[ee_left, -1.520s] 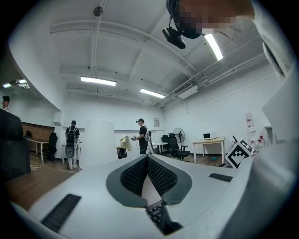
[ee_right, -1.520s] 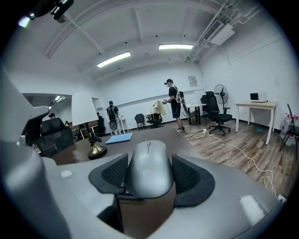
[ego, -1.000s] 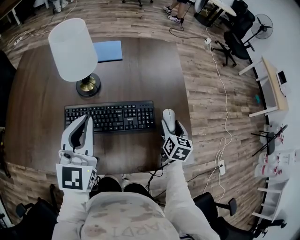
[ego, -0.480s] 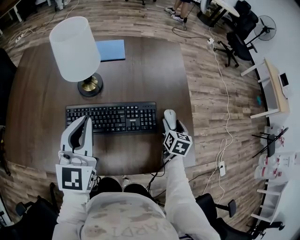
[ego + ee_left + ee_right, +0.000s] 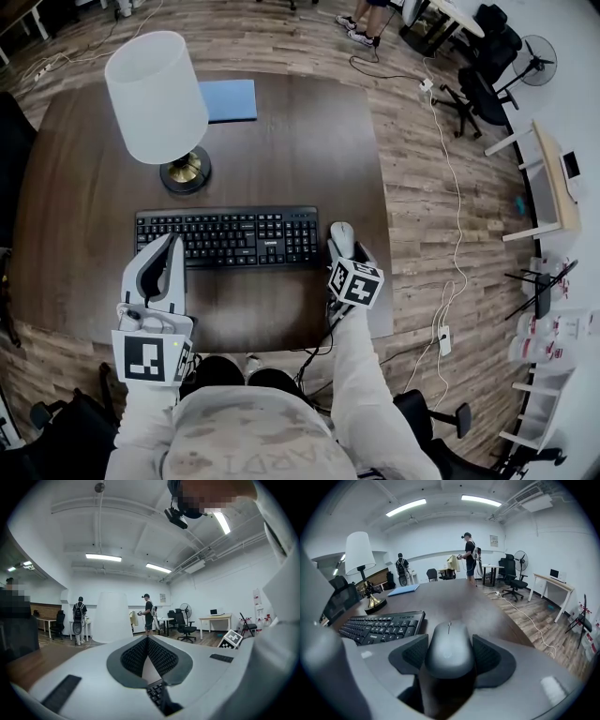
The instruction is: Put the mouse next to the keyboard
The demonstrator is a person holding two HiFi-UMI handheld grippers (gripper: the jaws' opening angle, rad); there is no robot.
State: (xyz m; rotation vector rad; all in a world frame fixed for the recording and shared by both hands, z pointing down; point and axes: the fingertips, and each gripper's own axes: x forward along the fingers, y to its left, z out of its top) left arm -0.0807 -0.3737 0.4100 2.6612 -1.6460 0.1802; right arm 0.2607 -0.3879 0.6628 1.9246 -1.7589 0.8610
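Only the front half of the mouse [image 5: 342,236] can be seen from the head view. The rest is covered by the right gripper [image 5: 344,253], and whether it's resting on the tabletop [image 5: 281,141] can't be made out. It's held just off the right end of the keyboard [image 5: 225,237], long axis crosswise to the keyboard's, wheel end pointed away from the person. Smooth, rounded, grey, and pinched at both sides by the right gripper's jaws. The left gripper [image 5: 169,246], at the keyboard's near left corner, is closed up on nothing.
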